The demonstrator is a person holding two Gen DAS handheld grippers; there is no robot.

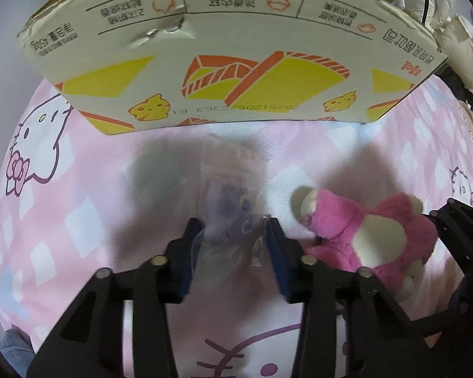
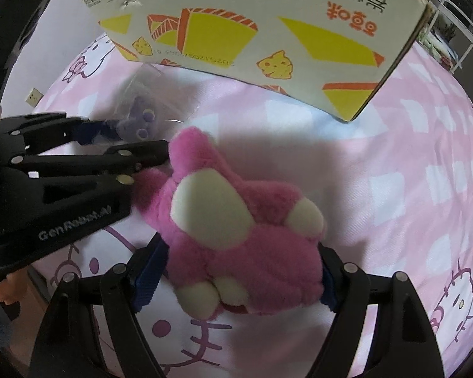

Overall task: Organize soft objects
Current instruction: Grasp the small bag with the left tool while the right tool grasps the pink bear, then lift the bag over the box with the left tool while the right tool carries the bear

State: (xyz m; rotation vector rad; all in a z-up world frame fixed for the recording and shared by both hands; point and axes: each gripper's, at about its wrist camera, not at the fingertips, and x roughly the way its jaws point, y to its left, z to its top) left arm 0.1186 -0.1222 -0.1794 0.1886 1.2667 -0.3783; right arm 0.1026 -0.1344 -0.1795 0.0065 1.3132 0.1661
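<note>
The left gripper (image 1: 235, 230) clamps the bagged purple toy (image 1: 227, 217). The right gripper (image 2: 241, 267) squeezes the pink plush (image 2: 236, 220). The cardboard box (image 1: 236, 63) lies just ahead of both.

Fluffy pink plush toy (image 2: 242, 236), glossy clear plastic bag (image 1: 233, 195), matt printed cardboard box (image 1: 236, 63), woven cloth sheet (image 2: 394, 189)

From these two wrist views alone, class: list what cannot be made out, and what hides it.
- Inside of the cardboard box: both views show only its printed side.
- Purple toy in its clear bag: blurred in the left view, glare and the left gripper cover part in the right view.
- Pink plush face: turned away in both views.
- The right gripper's pads: hidden behind the plush.
</note>
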